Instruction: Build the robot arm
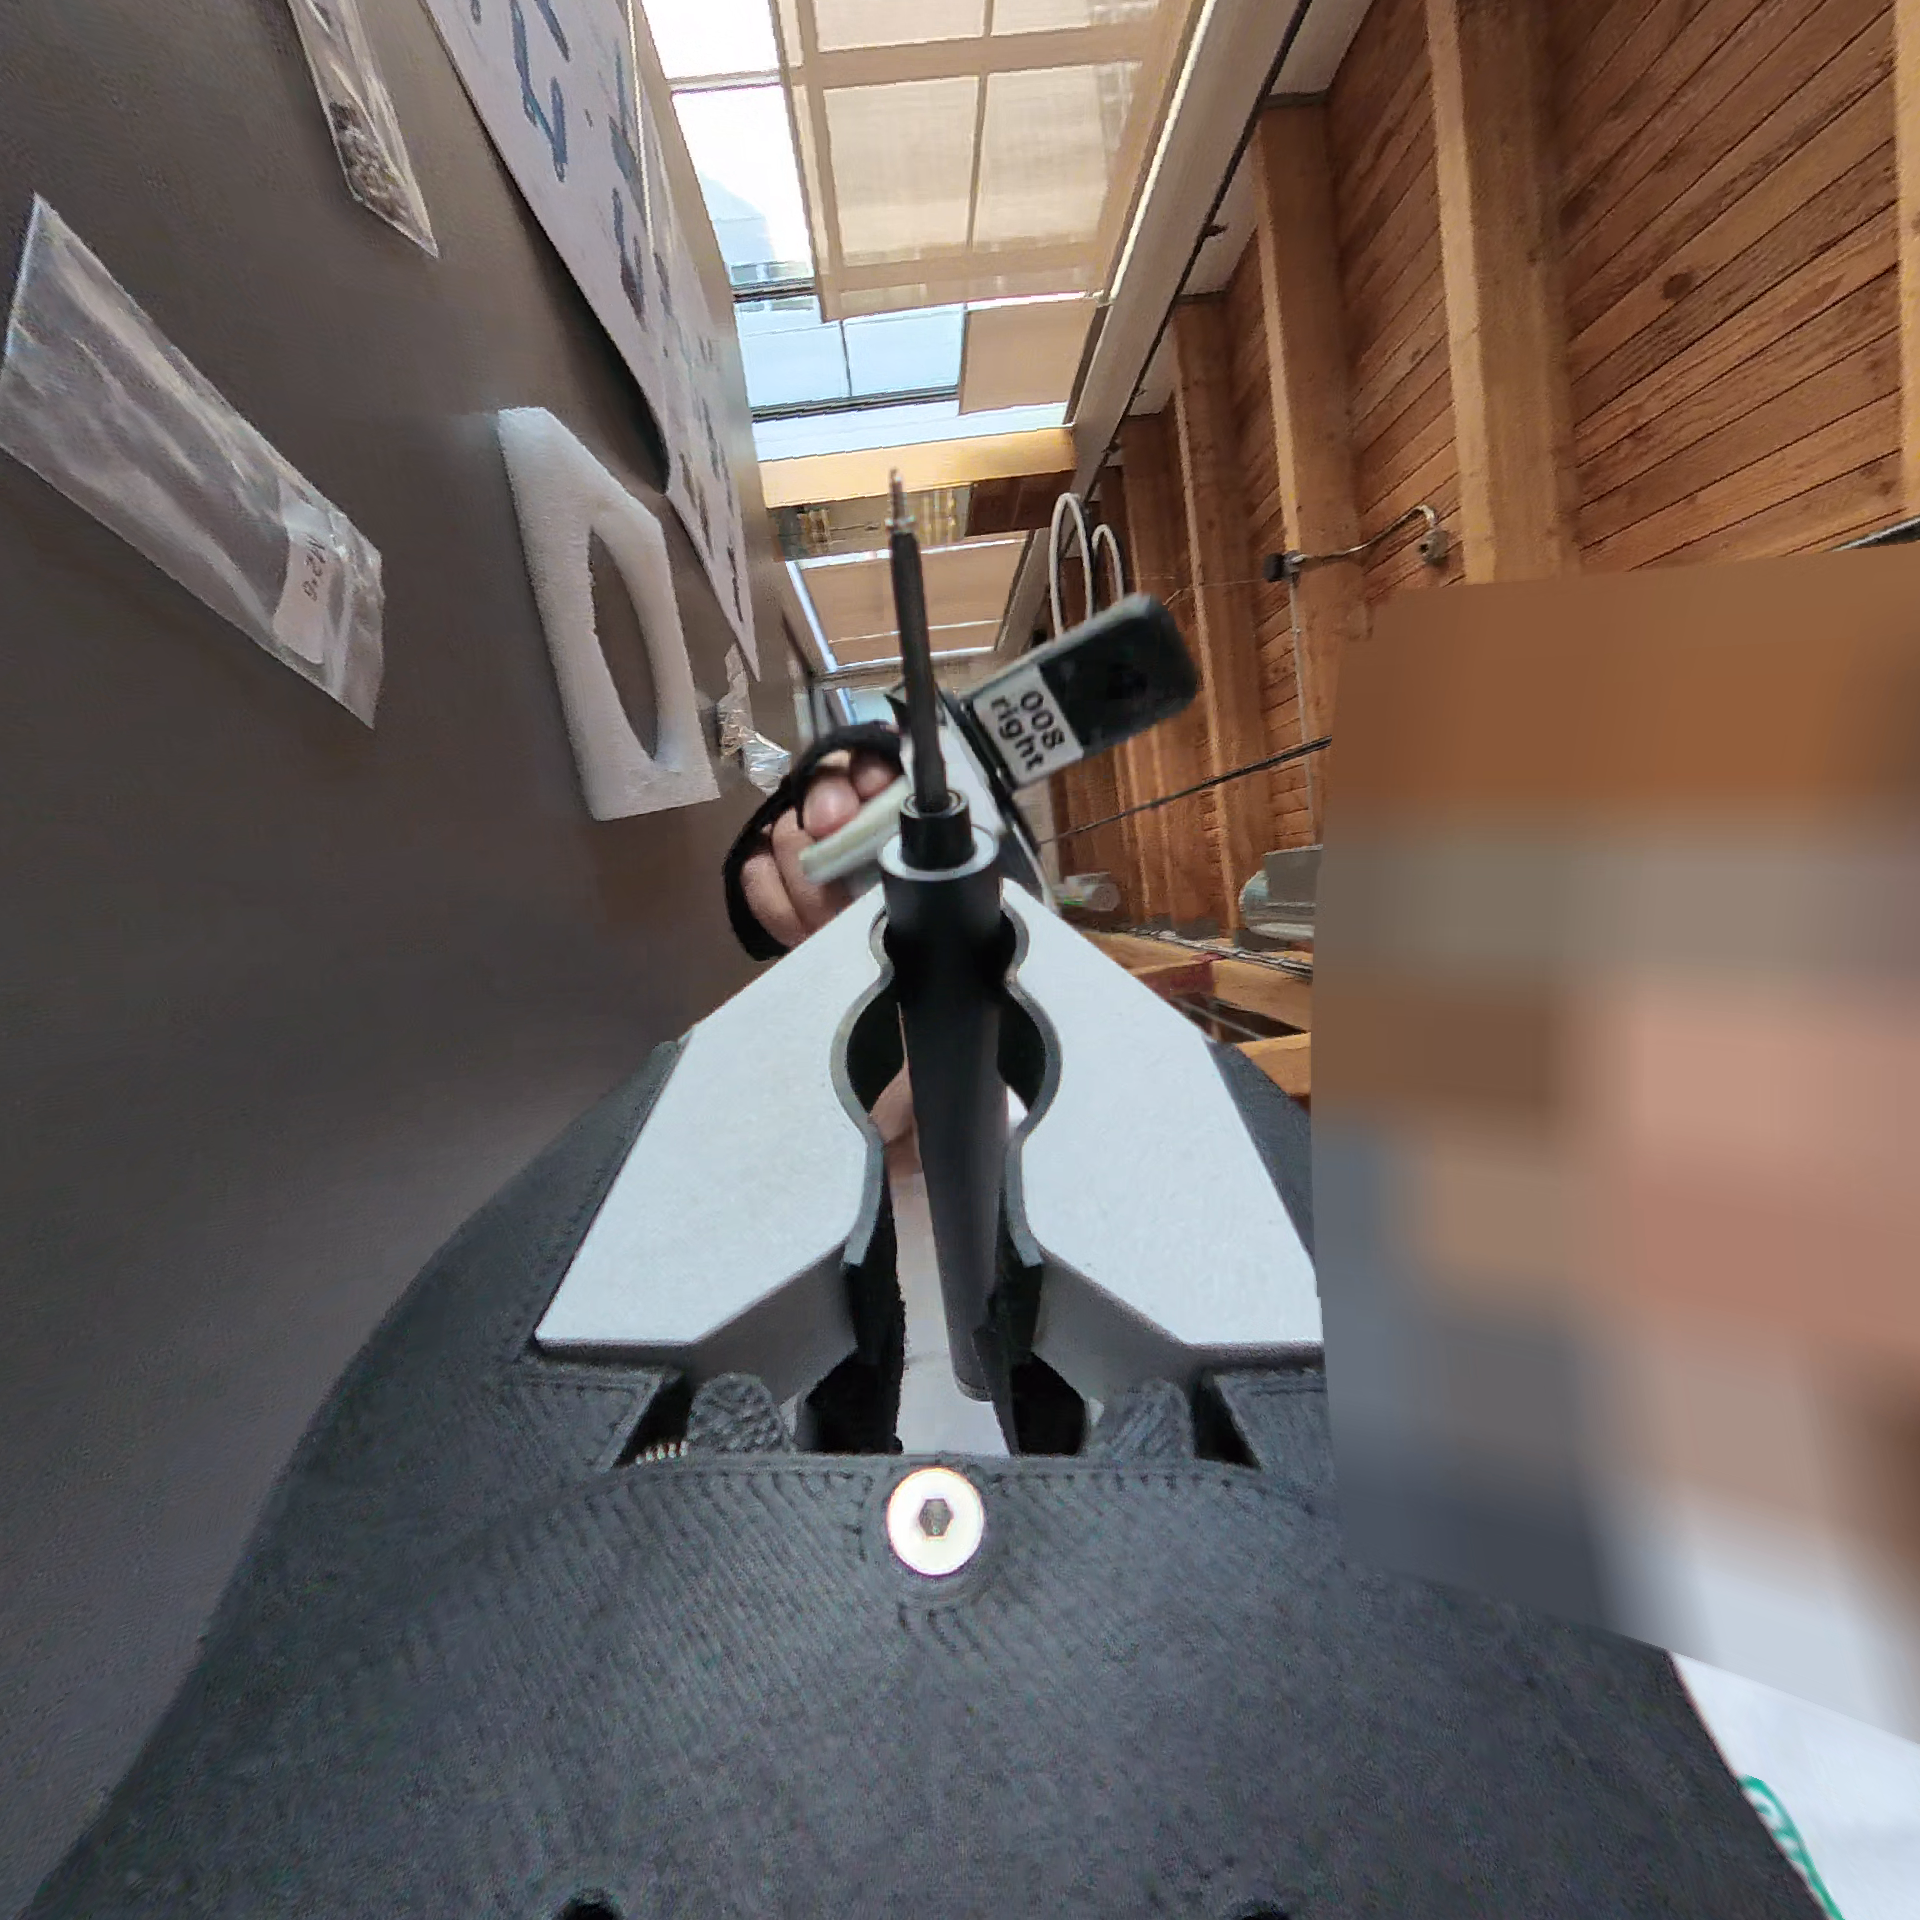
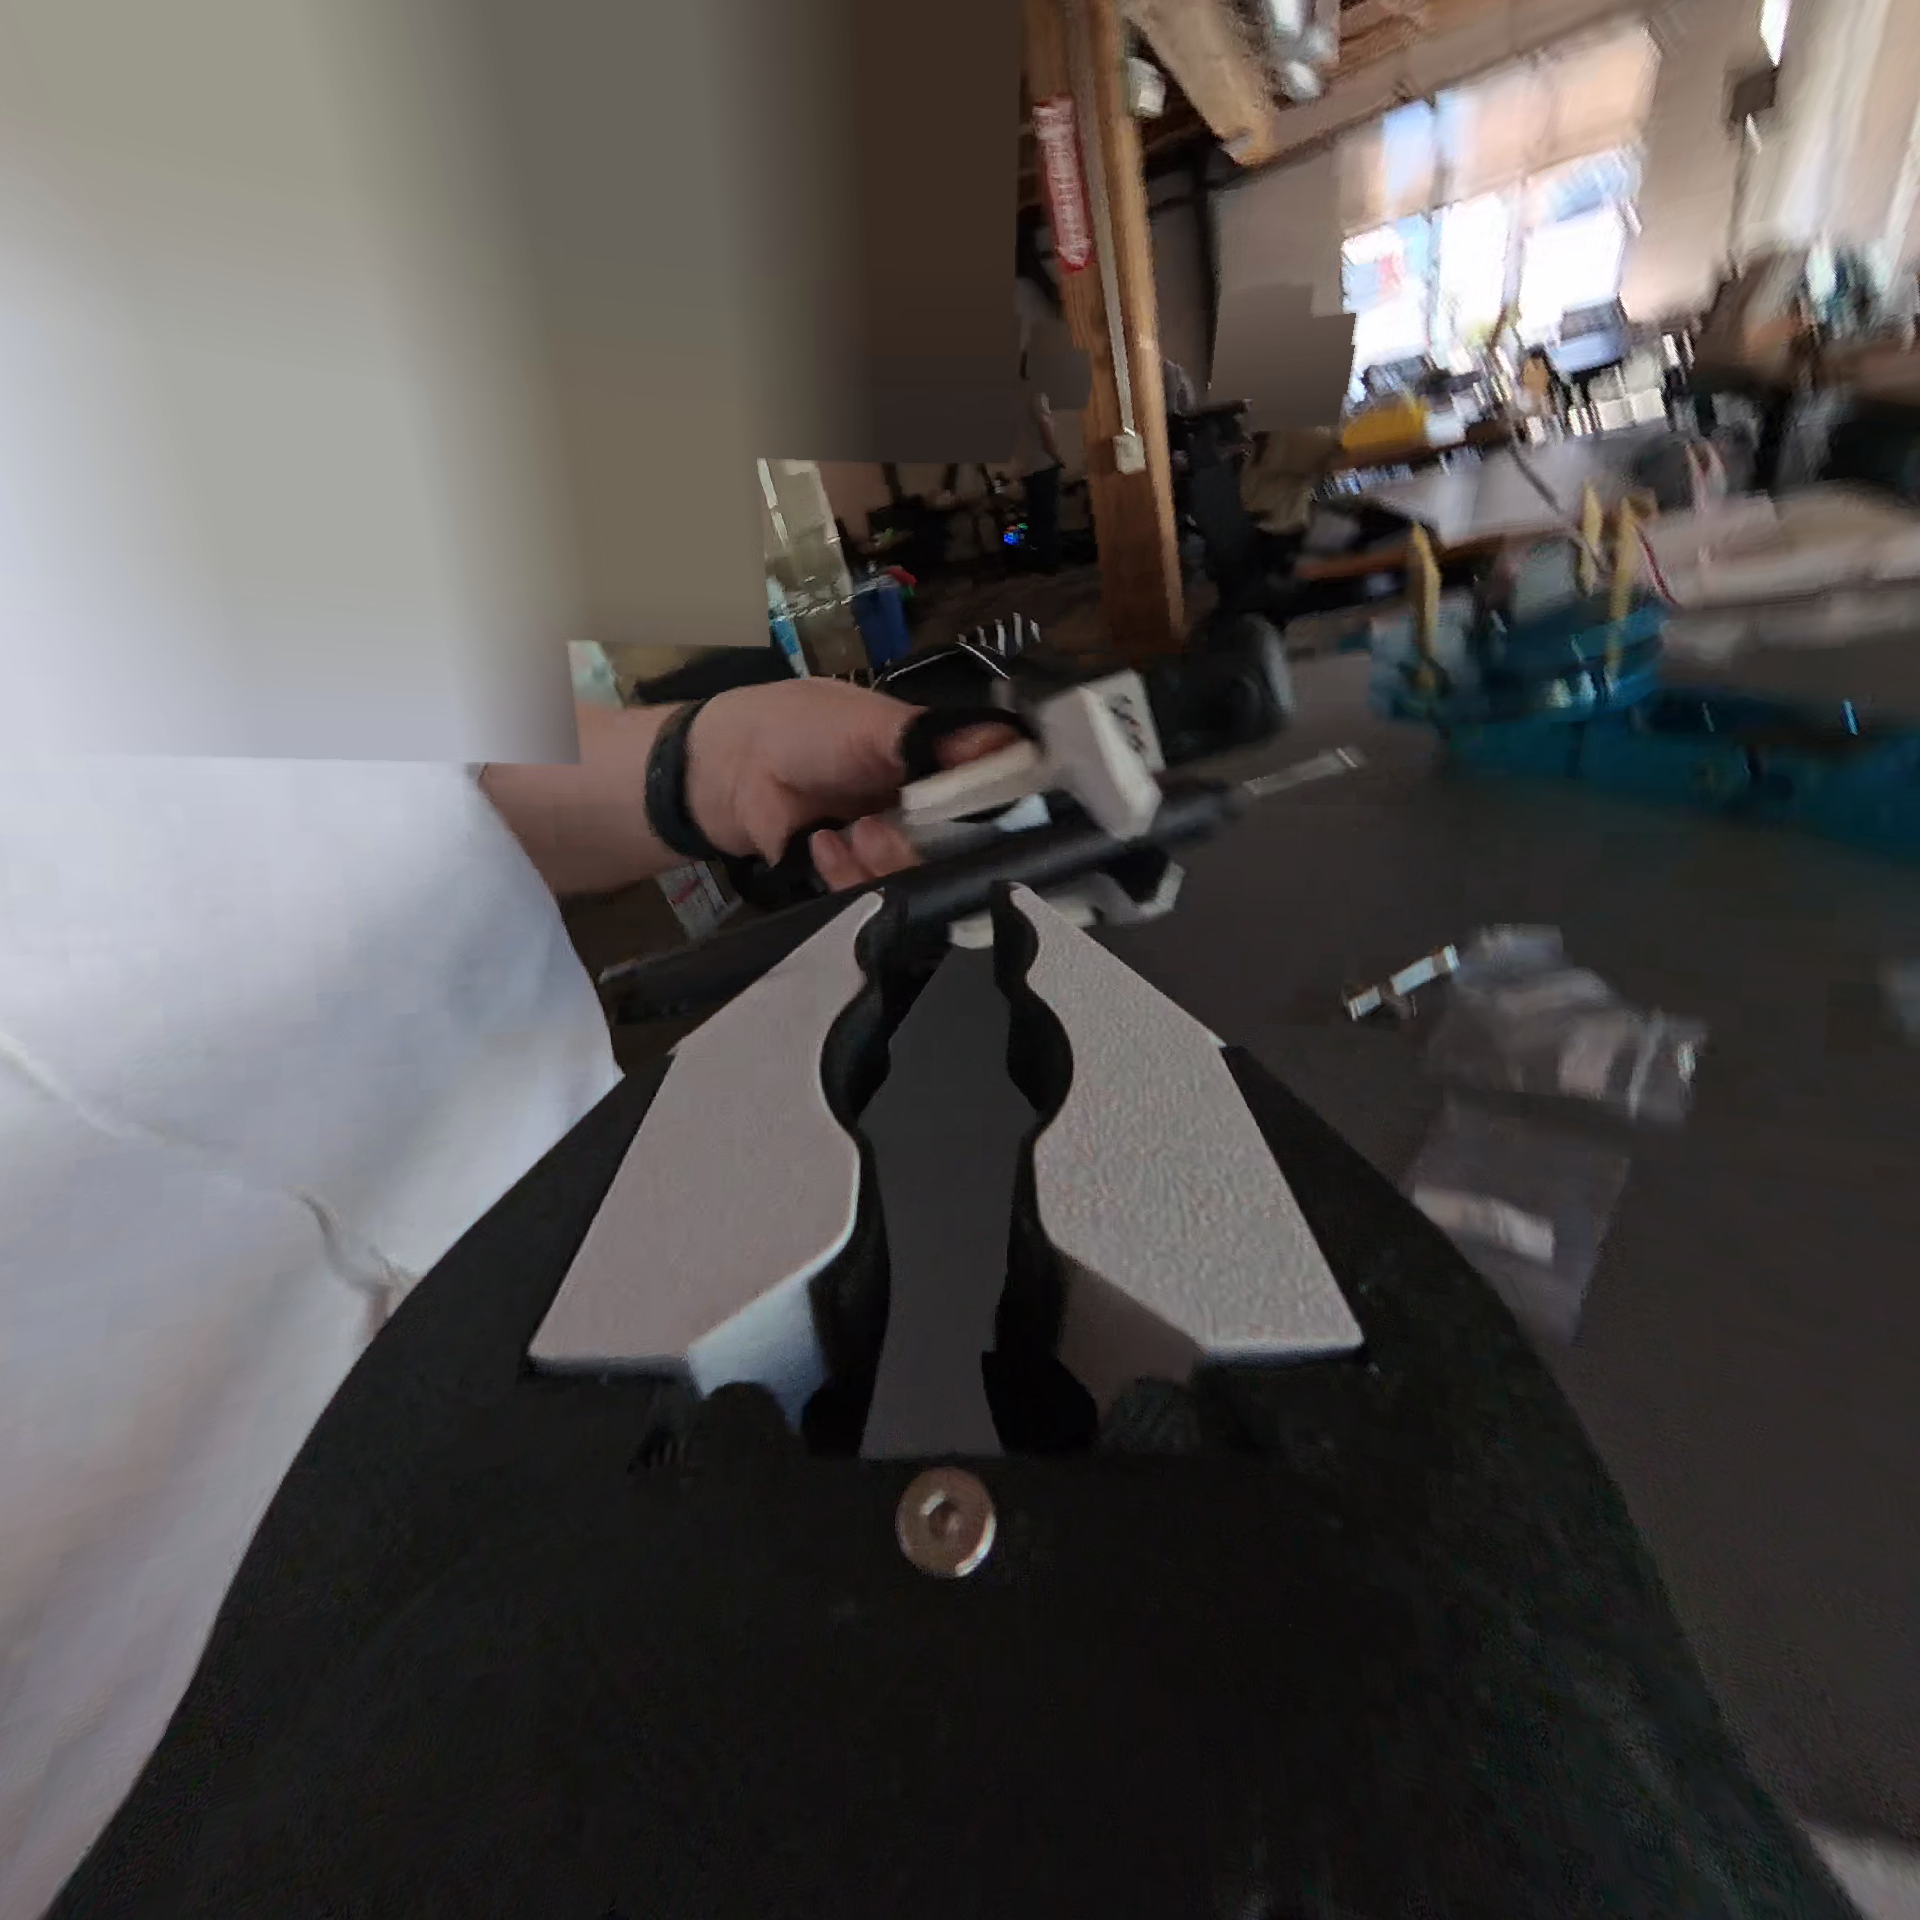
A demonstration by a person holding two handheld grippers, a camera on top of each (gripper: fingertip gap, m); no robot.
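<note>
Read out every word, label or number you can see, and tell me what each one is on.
I can't quote writing, but this is where it stands.
White label on a black block: sharp print, words and digits.
Clear bag: a small handwritten mark.
White sheets: blue marks, too blurred.
Red strip on the wooden post: too blurred.

You stand in a workshop or makerspace: bare plank walls and wooden posts (image 2: 1127,343) rise around you. Your grey worktable (image 2: 1558,914) carries clear parts bags (image 2: 1558,1049) near its middle, and teal fixtures (image 2: 1621,675) sit toward its far edge before cluttered benches and tall windows (image 2: 1496,260).
</note>
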